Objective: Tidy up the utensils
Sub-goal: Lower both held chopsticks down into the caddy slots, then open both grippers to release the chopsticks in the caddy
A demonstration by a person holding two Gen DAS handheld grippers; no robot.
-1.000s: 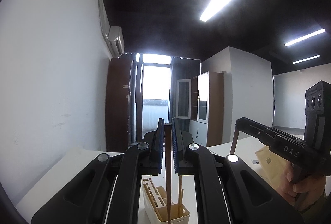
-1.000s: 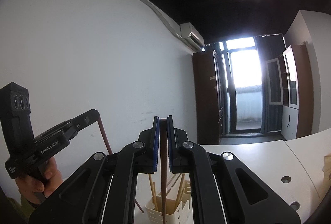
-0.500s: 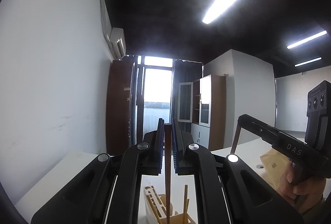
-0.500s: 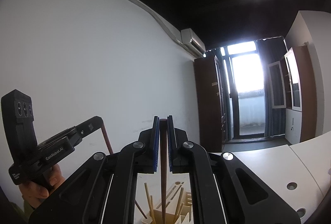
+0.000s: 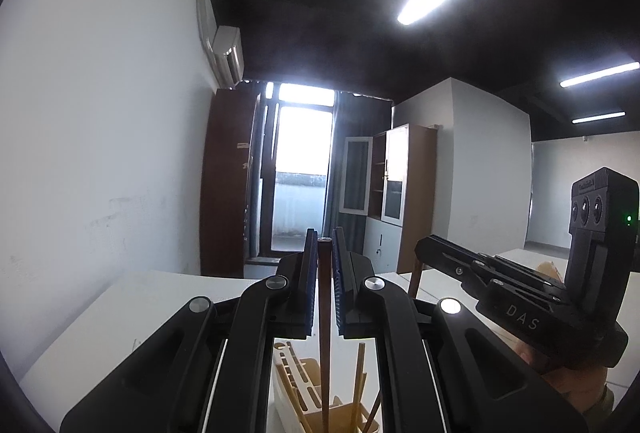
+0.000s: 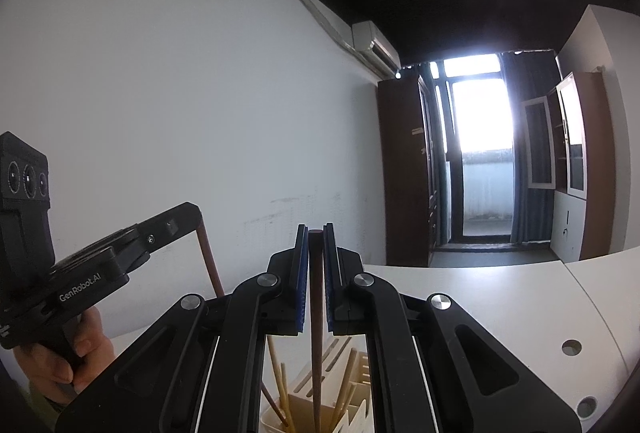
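Observation:
My left gripper (image 5: 325, 245) is shut on a dark brown chopstick (image 5: 324, 317) that hangs upright, its lower end down in the cream utensil holder (image 5: 294, 389). The right gripper (image 6: 316, 235) is shut on a second dark chopstick (image 6: 316, 333), also upright over the holder (image 6: 362, 403). Each gripper shows in the other's view: the right one (image 5: 420, 253) with its chopstick (image 5: 414, 283), the left one (image 6: 196, 211) with its chopstick (image 6: 209, 261). Pale bamboo chopsticks (image 6: 280, 385) lean in the holder's slots. The holder's base is out of frame.
The holder stands on a white table (image 6: 500, 305) with round cable holes (image 6: 571, 347). A hand (image 6: 80, 353) grips the left tool's handle. A brown paper bag (image 5: 548, 269) lies behind the right tool. A white wall runs along the table's left.
Both grippers have shifted a little sideways with their chopsticks still clamped. In the left wrist view the right gripper has come closer to the middle.

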